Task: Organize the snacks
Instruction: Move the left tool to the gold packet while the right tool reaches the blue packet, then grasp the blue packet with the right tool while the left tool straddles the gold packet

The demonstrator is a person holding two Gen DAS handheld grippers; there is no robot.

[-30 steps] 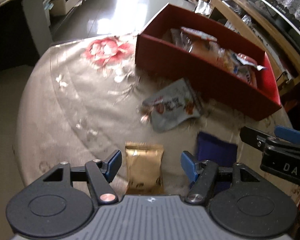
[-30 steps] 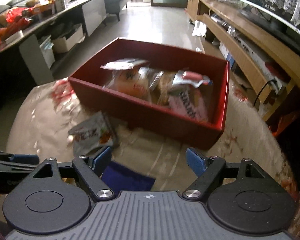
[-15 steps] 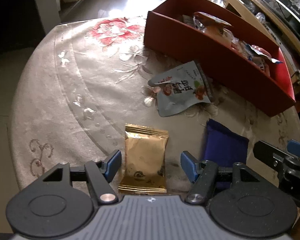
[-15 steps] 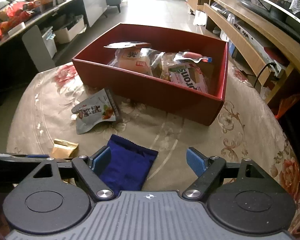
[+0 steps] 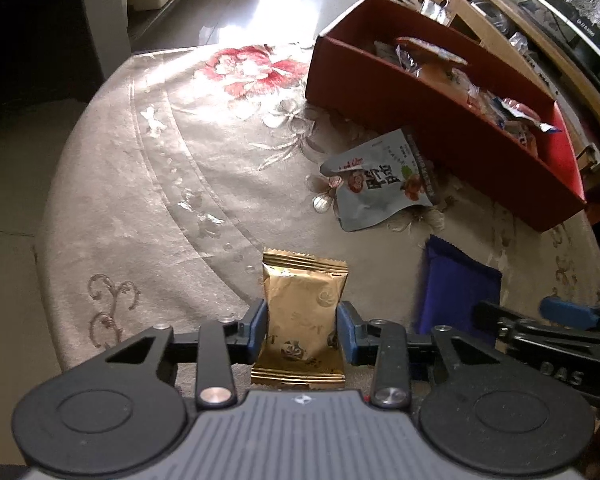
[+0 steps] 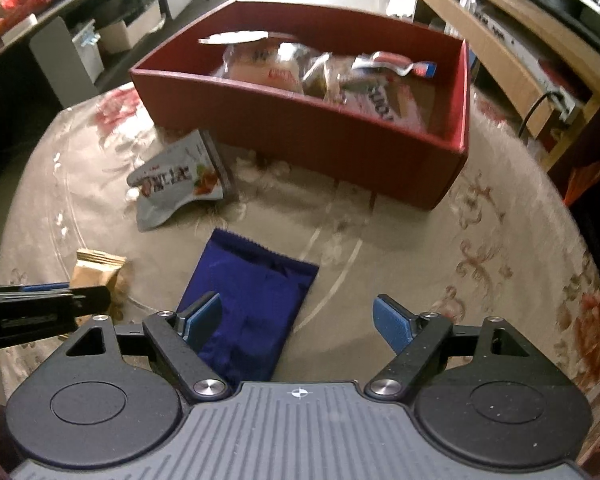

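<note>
My left gripper [image 5: 302,330] is shut on a gold snack packet [image 5: 302,312] that lies on the table; its pads touch both sides of the packet. The packet also shows in the right wrist view [image 6: 98,270]. My right gripper [image 6: 298,320] is open over the near end of a dark blue packet [image 6: 252,300], which also shows in the left wrist view [image 5: 456,288]. A grey pouch with red print [image 5: 384,184] lies near the red box [image 6: 308,128]. The box holds several snack bags.
The round table carries a beige floral cloth [image 5: 160,184]. A wooden TV bench [image 6: 512,48] stands to the right beyond the table. Shelves and boxes [image 6: 112,32] stand on the floor at the left.
My left gripper has closed its jaws onto the gold packet. Both grippers have come lower and closer to the table. The right gripper stays open over the blue packet.
</note>
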